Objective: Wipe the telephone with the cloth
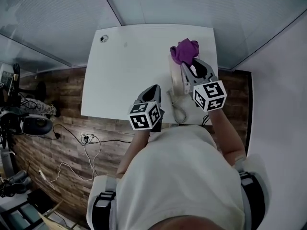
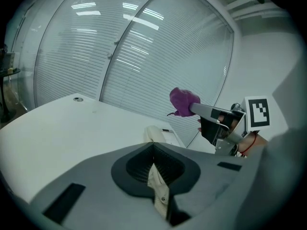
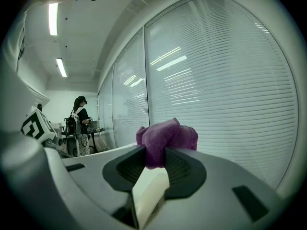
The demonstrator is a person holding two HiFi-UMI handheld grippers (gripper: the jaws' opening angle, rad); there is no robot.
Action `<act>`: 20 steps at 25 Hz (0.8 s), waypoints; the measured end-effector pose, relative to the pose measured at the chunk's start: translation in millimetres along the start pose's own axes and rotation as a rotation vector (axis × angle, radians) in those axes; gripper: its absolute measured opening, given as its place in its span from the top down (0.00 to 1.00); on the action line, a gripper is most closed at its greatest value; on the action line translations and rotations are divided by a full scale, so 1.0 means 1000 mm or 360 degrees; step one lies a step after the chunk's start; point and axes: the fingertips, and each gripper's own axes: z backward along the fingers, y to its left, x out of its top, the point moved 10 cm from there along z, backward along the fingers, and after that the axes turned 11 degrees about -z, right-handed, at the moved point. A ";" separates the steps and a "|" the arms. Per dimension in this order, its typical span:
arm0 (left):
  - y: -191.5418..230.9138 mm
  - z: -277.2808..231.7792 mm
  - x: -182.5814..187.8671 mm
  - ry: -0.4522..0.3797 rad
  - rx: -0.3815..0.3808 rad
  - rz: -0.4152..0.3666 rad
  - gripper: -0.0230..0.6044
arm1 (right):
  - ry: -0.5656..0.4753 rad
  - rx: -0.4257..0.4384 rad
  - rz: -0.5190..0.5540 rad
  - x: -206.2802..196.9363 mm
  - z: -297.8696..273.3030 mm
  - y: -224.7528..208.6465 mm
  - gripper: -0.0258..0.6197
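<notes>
A cream telephone (image 1: pixel 176 78) lies on the right part of the white table (image 1: pixel 124 71), and its coiled cord (image 1: pixel 179 110) runs toward the front edge. My right gripper (image 1: pixel 189 63) hangs over the phone's far end, shut on a bunched purple cloth (image 1: pixel 184 51). The right gripper view shows the cloth (image 3: pixel 166 139) pinched between the jaws of the right gripper (image 3: pixel 156 153). My left gripper (image 1: pixel 152 90) is shut and empty, left of the phone near the table's front edge. In the left gripper view, beyond the left gripper (image 2: pixel 154 147), I see the phone (image 2: pixel 159 134), the cloth (image 2: pixel 183 101) and the right gripper (image 2: pixel 205 111).
A round cable hole (image 1: pixel 103 39) sits in the table's far left corner. Glass walls with blinds (image 1: pixel 158 4) stand behind the table. Cables (image 1: pixel 87 139) and equipment lie on the wooden floor at left. A person (image 3: pixel 79 124) stands far off in the right gripper view.
</notes>
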 end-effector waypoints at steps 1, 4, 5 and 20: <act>0.000 -0.002 0.000 0.0005 0.0004 0.0005 0.93 | 0.0011 0.0009 0.0012 0.000 -0.004 -0.003 0.77; 0.001 -0.009 0.001 0.0020 0.0013 0.0018 0.93 | 0.0038 0.0025 0.0038 -0.001 -0.020 -0.011 0.77; 0.002 -0.011 0.002 0.0023 0.0015 0.0021 0.93 | 0.0048 0.0026 0.0043 -0.002 -0.026 -0.014 0.77; 0.006 -0.031 0.000 0.0044 0.0054 0.0089 0.93 | 0.0242 -0.0003 0.0076 -0.036 -0.089 -0.051 0.77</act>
